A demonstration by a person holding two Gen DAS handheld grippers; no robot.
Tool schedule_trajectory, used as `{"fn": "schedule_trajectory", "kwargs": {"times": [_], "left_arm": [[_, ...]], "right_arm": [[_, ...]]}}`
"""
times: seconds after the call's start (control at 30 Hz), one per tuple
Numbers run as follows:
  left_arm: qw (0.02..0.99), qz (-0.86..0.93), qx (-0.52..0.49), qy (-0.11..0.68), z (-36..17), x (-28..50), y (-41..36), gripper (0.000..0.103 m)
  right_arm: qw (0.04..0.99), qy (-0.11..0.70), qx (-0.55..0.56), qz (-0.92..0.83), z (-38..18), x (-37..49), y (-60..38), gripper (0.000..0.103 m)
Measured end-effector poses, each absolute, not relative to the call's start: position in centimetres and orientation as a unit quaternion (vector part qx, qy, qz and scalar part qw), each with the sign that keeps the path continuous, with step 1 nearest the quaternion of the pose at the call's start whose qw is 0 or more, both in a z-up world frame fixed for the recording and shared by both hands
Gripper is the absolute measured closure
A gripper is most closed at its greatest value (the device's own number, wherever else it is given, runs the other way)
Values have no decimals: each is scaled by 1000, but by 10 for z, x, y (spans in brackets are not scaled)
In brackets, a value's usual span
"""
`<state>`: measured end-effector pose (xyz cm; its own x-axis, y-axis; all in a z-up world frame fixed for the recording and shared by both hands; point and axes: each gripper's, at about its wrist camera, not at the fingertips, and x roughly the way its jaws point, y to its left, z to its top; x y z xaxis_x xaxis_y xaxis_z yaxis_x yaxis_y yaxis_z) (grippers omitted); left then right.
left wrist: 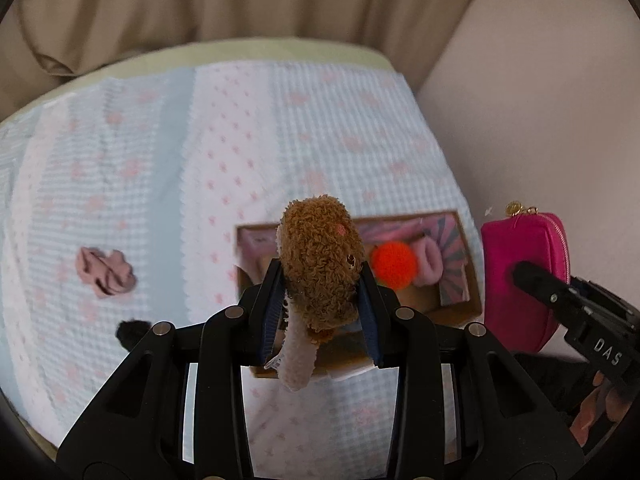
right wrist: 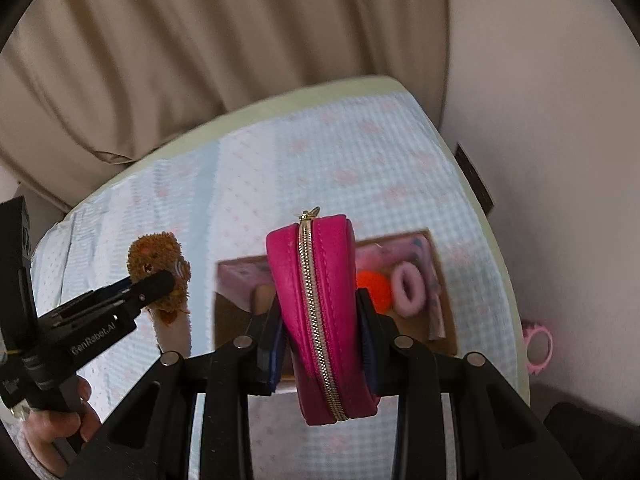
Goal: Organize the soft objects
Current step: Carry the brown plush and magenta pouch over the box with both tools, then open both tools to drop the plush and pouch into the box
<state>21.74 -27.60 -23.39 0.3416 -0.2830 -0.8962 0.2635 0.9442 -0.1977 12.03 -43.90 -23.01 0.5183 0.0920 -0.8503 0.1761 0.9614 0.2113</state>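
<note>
- Brown plush toy (left wrist: 320, 268) fills the centre of the left wrist view, pinched between both fingers of the left hand-held gripper (left wrist: 322, 296), which is closed on its body; its pale tail end hangs loose below the jaws. The fur is soft and compressible, so I judge the toy could slide out if the squeeze eases.
- Behind the toy, right of centre, the cardboard box (left wrist: 456, 304) sits on the checked bed cover (left wrist: 160, 160) and already holds an orange pom-pom (left wrist: 394, 264) and a pink hair tie (left wrist: 428, 266). Free room looks scant, so a careless drop may knock these out.
- At left of this view a pink scrunchie (left wrist: 106, 270) and a dark fuzzy item (left wrist: 130, 332) lie on the cover, not yet boxed.
- Magenta zip pouch (right wrist: 320, 312) stands at centre of the right wrist view, clamped upright by the right hand-held gripper (right wrist: 320, 336), zip facing the camera, hanging above the box's near edge.
- The pouch looks bulky against the box opening; it may catch on the rim or tip the box.
- Both grippers sit close together, so they could collide over the box.
</note>
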Motion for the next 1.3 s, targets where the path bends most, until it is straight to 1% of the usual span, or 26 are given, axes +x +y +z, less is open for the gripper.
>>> {"fn": "schedule_trajectory", "kwargs": {"times": [0.17,0.4,0.6,0.63,0.67,0.7,0.73,0.77,0.8,0.83,0.87,1.03,1.3], "left_arm": [[796,-161,28,582,-276,225,-304,71],[772,-167,124,600,-333,230,-338,71],[755,-174,140,616,-356,229,-345,71],[755,-179,140,615,-356,228,-345,71],[758,-184,143,610,-355,227,-346,62],[762,-187,149,601,-351,225,-348,36],[767,-184,156,595,-349,223,-349,16],[771,-178,166,588,-346,222,-349,1],[776,-175,172,581,-344,220,-348,0],[777,-175,174,580,-344,219,-346,0],[774,-176,174,583,-345,219,-345,0],[767,-173,159,597,-347,218,-333,0],[782,-169,143,582,-320,210,-324,0]], "right_arm": [[837,521,166,-34,-269,130,-469,74],[806,555,203,-31,-332,141,-485,74],[795,571,205,-19,-359,151,-486,74],[794,572,206,-17,-360,152,-487,74],[793,573,206,-16,-361,154,-488,74],[792,575,204,-14,-362,155,-488,71],[793,575,201,-11,-363,157,-488,66],[797,571,197,-10,-361,157,-489,48],[801,566,193,-12,-360,158,-489,22],[806,560,190,-12,-358,157,-491,8],[809,556,189,-11,-357,156,-493,0],[807,554,204,-21,-360,152,-501,0],[824,533,193,-11,-339,146,-494,0]]}}
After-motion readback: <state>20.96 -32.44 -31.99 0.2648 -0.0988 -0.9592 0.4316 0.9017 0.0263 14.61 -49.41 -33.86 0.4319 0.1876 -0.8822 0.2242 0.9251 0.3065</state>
